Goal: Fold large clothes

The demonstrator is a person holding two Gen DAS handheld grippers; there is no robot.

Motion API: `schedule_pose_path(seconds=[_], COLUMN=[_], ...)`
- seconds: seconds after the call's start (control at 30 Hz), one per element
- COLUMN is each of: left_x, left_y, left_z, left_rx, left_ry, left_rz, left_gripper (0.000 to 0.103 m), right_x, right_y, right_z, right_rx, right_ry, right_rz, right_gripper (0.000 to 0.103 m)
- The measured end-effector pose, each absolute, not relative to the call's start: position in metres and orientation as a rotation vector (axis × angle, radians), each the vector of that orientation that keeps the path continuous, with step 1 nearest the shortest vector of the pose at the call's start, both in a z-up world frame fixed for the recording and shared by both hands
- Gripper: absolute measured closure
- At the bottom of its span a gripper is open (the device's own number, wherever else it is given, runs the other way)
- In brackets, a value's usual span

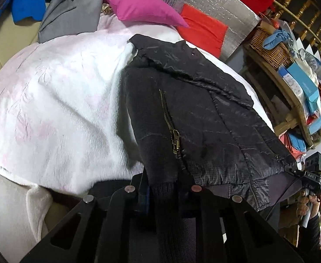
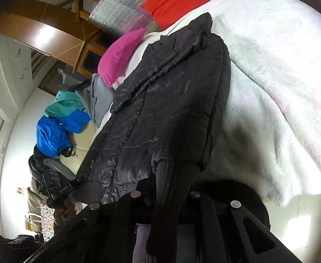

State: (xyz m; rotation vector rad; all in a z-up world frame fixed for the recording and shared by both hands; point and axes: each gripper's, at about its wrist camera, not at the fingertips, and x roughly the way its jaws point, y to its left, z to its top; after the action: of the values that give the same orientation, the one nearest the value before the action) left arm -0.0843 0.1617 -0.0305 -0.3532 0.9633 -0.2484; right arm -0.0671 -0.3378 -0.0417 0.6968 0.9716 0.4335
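While the black jacket lies spread over a white blanket with faint pink marks, its two ribbed cuffs hang toward the cameras, one between each pair of jaws. In the left wrist view the left hand-held gripper is nearly pressed together and pinches the left cuff, the knit cloth bunched between its fingers; a brass zip runs up the sleeve just above it. In the right wrist view the right hand-held gripper is likewise drawn almost together on the right cuff, whose dark ribbing passes down between the jaws. The jacket's quilted body stretches away from both grippers toward its collar, which lies near a pink cushion and a red cushion at the far end of the blanket. Behind these stands a silver foil sheet. A grey garment and blue clothes are heaped beyond the blanket's far corner. To the right in the left wrist view, a wooden shelf carries a wicker basket and boxes, well apart from the jacket. At that view's right edge the person's hand grips the handle of the other gripper, near the jacket's hem.
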Motion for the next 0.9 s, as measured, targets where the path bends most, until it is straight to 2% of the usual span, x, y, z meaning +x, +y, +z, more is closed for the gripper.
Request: schedule_pose_path(seconds=[0.9], left_x=[-0.091], left_y=[0.166], left_z=[-0.030], left_rx=[-0.339], left_ry=[0.967], left_rz=[-0.251], left_gripper=[0.085], right_x=[-0.080], right_y=[-0.349], right_z=[-0.050], right_rx=[0.735], right_ry=[0.983], right_rz=[0.444], right_gripper=[0.090])
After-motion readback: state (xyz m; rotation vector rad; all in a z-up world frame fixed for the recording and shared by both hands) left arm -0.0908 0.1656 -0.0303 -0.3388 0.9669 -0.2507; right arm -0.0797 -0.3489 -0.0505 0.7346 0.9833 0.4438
